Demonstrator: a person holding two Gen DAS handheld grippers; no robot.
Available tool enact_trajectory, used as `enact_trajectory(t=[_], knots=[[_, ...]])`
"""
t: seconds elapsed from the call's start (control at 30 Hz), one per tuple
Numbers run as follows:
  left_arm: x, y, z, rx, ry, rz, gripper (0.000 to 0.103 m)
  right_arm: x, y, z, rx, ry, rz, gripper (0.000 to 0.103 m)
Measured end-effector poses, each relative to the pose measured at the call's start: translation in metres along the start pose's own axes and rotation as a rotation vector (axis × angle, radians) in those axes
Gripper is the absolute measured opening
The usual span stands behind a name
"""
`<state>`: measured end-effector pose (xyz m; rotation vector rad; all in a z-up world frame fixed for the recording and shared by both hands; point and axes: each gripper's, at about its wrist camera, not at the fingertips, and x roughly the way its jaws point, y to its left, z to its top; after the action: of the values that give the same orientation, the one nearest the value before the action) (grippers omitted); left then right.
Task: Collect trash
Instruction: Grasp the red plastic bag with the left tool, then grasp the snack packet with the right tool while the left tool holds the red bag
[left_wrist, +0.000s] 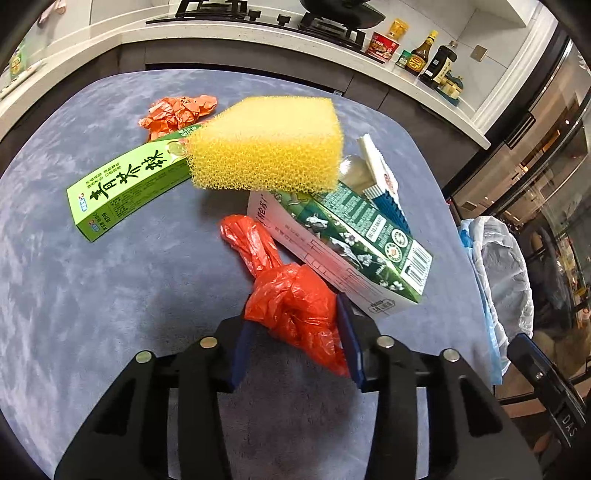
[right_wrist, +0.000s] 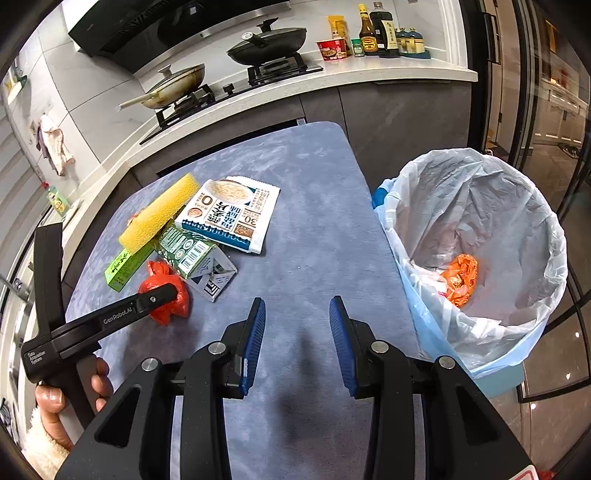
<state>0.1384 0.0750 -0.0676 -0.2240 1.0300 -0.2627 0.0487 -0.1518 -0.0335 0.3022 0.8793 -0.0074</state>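
Note:
My left gripper (left_wrist: 295, 332) is shut on a knotted red plastic bag (left_wrist: 291, 295) on the blue-grey table; it also shows in the right wrist view (right_wrist: 164, 291). Behind it lie a dark green carton (left_wrist: 354, 236), a light green tea box (left_wrist: 125, 184), a yellow sponge (left_wrist: 266, 147), a crumpled orange wrapper (left_wrist: 177, 112) and a blue-and-white food packet (right_wrist: 231, 212). My right gripper (right_wrist: 297, 339) is open and empty above the table's near right part. The bin with a white liner (right_wrist: 480, 236) stands at the table's right and holds an orange wrapper (right_wrist: 461, 278).
A kitchen counter with a gas hob, pans (right_wrist: 269, 42) and sauce bottles (right_wrist: 376, 29) runs behind the table. Glass doors stand to the right of the bin. The table's edge (right_wrist: 388, 236) lies next to the bin.

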Motion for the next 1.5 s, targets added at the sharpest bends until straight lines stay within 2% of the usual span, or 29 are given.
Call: enact_trajectory(t=[0.4, 0.7, 0.87, 0.93, 1.0, 1.2, 1.27, 1.33, 1.5], knots=[[-0.035, 0.016, -0.013, 0.001, -0.007, 0.019, 0.038, 0.013, 0.034, 0.012, -0.05, -0.004, 0.058, 0.036], [-0.058, 0.03, -0.015, -0.014, -0.028, 0.014, 0.038, 0.043, 0.08, 0.038, -0.105, -0.004, 0.118, 0.036], [-0.064, 0.037, -0.014, -0.033, -0.031, 0.003, 0.038, 0.067, 0.101, 0.055, -0.121, -0.006, 0.119, 0.036], [-0.065, 0.039, -0.013, -0.035, -0.031, 0.002, 0.038, 0.075, 0.106, 0.058, -0.12, -0.01, 0.112, 0.048], [-0.064, 0.04, -0.011, -0.033, -0.032, -0.002, 0.038, 0.083, 0.112, 0.062, -0.118, -0.018, 0.107, 0.052], [-0.062, 0.04, -0.007, -0.029, -0.03, -0.012, 0.038, 0.108, 0.117, 0.068, -0.139, -0.006, 0.057, 0.052], [-0.061, 0.041, -0.006, -0.029, -0.029, -0.015, 0.038, 0.111, 0.111, 0.067, -0.129, -0.002, 0.048, 0.048], [-0.061, 0.041, -0.006, -0.027, -0.03, -0.016, 0.038, 0.111, 0.105, 0.068, -0.112, -0.002, 0.058, 0.032], [-0.06, 0.039, -0.008, -0.021, -0.029, -0.02, 0.038, 0.099, 0.097, 0.072, -0.101, -0.025, 0.078, 0.016]])
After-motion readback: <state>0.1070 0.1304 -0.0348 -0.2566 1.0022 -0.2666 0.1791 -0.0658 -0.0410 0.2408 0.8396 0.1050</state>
